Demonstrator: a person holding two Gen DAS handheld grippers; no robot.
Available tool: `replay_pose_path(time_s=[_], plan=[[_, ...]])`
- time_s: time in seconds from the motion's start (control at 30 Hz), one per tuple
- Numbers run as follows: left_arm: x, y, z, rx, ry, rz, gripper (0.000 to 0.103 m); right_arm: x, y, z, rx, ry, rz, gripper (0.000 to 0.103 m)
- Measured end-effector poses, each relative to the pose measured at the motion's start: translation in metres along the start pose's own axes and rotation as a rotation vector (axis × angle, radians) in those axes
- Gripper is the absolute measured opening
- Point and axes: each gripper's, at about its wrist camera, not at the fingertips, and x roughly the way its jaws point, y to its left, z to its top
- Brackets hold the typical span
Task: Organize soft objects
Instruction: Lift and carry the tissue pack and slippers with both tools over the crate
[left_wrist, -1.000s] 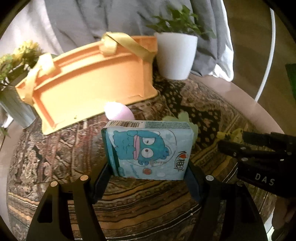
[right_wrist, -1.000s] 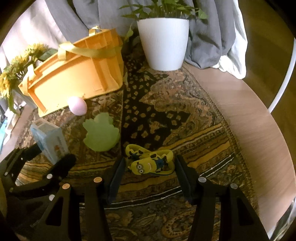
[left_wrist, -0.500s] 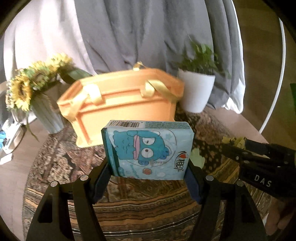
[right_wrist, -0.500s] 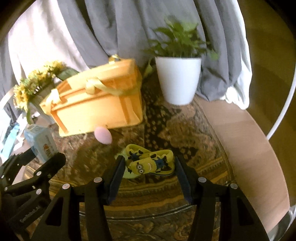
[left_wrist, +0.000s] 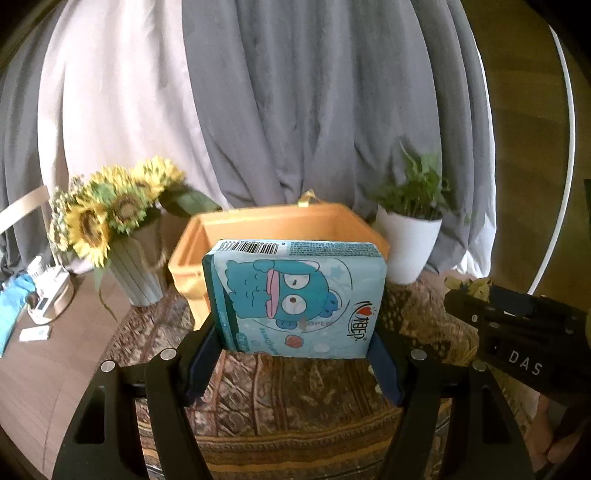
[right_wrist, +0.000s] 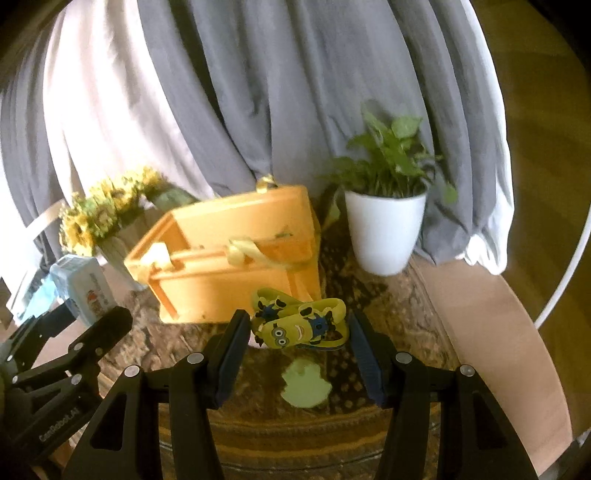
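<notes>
Lifting together, both grippers have carried their loads up off the desk: the left gripper (left_wrist: 297, 354) jaws pinch the tissue pack (left_wrist: 295, 299), the right gripper (right_wrist: 295, 354) jaws pinch the minion slippers (right_wrist: 301, 325), the orange bin (right_wrist: 229, 254) just beyond for dropping.

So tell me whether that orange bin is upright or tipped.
Upright: the orange bin stands on the rug with its open mouth facing up, inner walls showing.
</notes>
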Motion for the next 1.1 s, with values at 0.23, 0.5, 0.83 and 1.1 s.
replay_pose_path(time_s=[0.23,0.5,0.83,1.1], plan=[[-0.015,0.016,0.022,-0.002,-0.067,0.016,0.072,-0.011,0.020,0.023,-0.010,-0.070,0.016,0.056],[-0.024,0.035,0.043,0.013,-0.123,0.032,0.072,-0.017,0.043,0.042,-0.015,-0.129,0.024,0.056],[-0.026,0.061,0.066,0.038,-0.186,0.030,0.072,-0.018,0.070,0.066,-0.007,-0.208,0.010,0.056],[-0.013,0.079,0.086,0.055,-0.203,0.013,0.072,-0.008,0.085,0.082,-0.004,-0.251,-0.009,0.056]])
